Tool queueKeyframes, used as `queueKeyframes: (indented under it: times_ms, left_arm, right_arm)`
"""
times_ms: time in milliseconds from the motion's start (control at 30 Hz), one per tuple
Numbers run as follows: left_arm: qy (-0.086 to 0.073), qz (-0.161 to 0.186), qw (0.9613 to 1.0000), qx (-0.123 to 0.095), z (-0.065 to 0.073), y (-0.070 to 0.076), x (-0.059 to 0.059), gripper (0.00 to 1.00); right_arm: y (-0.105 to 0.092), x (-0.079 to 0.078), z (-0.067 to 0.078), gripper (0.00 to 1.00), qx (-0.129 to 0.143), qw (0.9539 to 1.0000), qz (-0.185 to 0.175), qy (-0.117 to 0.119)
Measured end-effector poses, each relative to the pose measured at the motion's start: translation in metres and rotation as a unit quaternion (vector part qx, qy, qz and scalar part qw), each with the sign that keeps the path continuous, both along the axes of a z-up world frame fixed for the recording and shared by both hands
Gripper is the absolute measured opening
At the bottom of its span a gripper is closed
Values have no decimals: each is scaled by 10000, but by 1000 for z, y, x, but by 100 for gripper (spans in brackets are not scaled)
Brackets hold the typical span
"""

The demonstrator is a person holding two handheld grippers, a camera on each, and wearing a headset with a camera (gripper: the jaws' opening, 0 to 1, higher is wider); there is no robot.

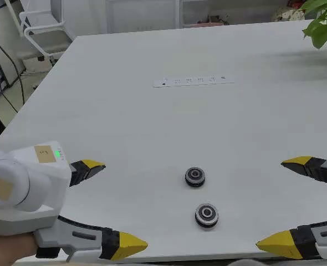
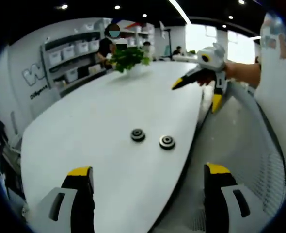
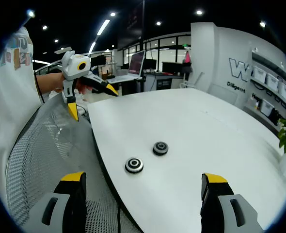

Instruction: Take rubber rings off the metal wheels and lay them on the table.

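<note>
The left gripper [image 1: 112, 205] and right gripper [image 1: 277, 202] hover level over the near edge of the table [image 1: 152, 127], tips pointing inward. Both gape wide and hold nothing. Between them lie a farther metal wheel [image 1: 195, 177] and a nearer metal wheel [image 1: 207, 215], with their black rubber rings [image 1: 197, 216] on.

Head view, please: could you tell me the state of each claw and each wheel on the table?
Left claw: open, holding nothing.
Right claw: open, holding nothing.
Far wheel: flat on the table, rubber ring on.
Near wheel: flat on the table, rubber ring on, apart from the far wheel.
</note>
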State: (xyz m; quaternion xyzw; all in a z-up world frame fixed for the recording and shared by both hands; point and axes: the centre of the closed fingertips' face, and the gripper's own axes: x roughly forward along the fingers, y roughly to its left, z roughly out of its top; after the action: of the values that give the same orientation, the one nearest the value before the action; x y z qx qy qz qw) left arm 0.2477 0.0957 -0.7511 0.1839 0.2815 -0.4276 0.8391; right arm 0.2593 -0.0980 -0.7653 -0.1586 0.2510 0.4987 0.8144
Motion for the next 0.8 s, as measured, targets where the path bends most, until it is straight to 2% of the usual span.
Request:
queueKeyframes:
  times_ms: [267, 533, 800]
  left_arm:
    - [-9, 179, 9997, -134, 3, -1, 3, 96]
    - [45, 335, 9993, -154, -1, 0, 2, 96]
    - [-12, 430, 9990, -126, -1, 2, 4, 96]
  right_arm:
    - [0, 2, 0, 99, 77, 9999, -104, 19]
    - [-2, 4, -3, 99, 90, 9996, -254, 47]
    - [-5, 7, -4, 98, 119, 9991, -401, 63]
